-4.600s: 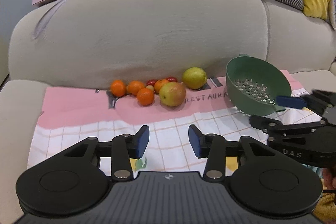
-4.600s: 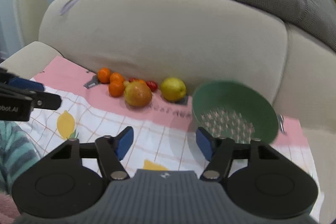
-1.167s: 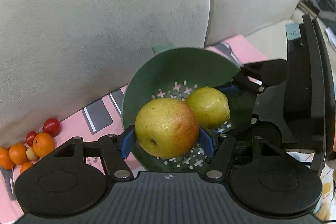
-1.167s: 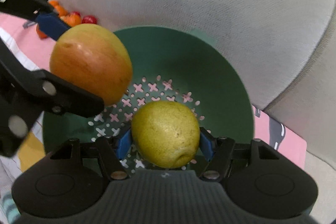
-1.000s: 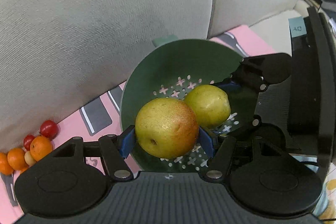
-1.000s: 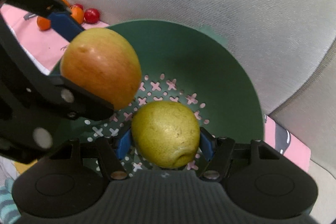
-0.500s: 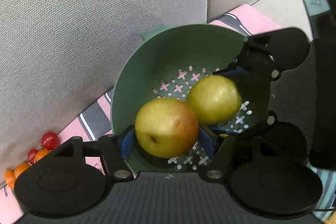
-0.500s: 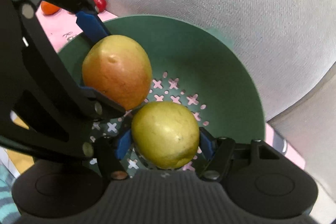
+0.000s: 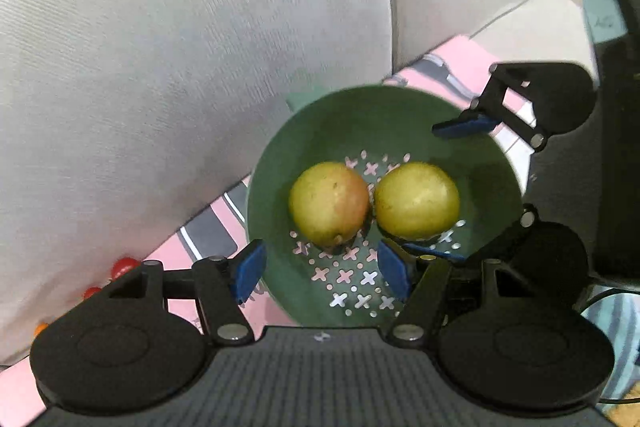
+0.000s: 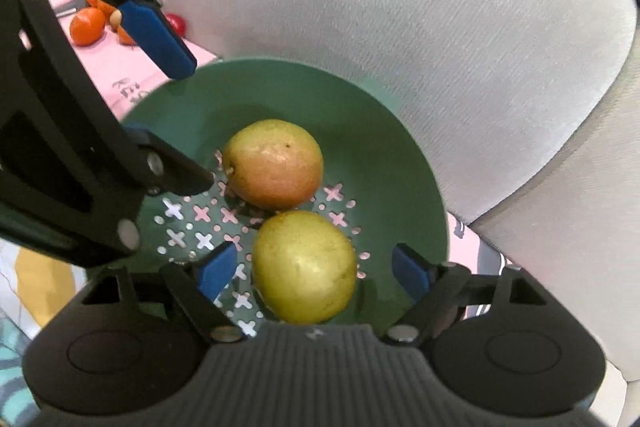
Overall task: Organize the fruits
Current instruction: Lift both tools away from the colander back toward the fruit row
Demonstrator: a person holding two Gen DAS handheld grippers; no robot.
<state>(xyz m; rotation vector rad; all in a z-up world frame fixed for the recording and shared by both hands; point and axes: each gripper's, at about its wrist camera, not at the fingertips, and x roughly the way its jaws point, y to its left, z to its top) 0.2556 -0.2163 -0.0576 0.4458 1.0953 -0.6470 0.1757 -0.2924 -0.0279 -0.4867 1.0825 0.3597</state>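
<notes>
A green colander [image 9: 272,163] [image 10: 400,131] sits on the cloth against the sofa back. On its perforated floor, side by side and touching, lie a yellow-red apple [image 9: 328,205] [image 10: 274,163] and a yellow lemon [image 9: 416,201] [image 10: 304,267]. My left gripper [image 9: 322,271] hangs open above the colander's near side, and the apple lies beyond its blue pads, free of them. My right gripper [image 10: 314,273] has its jaws opening. The lemon lies between its blue pads with a gap on each side. Each gripper shows at the edge of the other's view.
Small oranges [image 10: 86,25] and a red cherry tomato [image 10: 176,23] lie on the pink part of the cloth [image 10: 120,67], left of the colander. The beige sofa backrest [image 9: 200,67] rises right behind the colander. A dark object [image 9: 624,147] stands at the right.
Both grippers were shut on their fruit and have let go. The apple and the lemon now rest on the colander floor. Both grippers have drawn back and up, and the right jaws have widened.
</notes>
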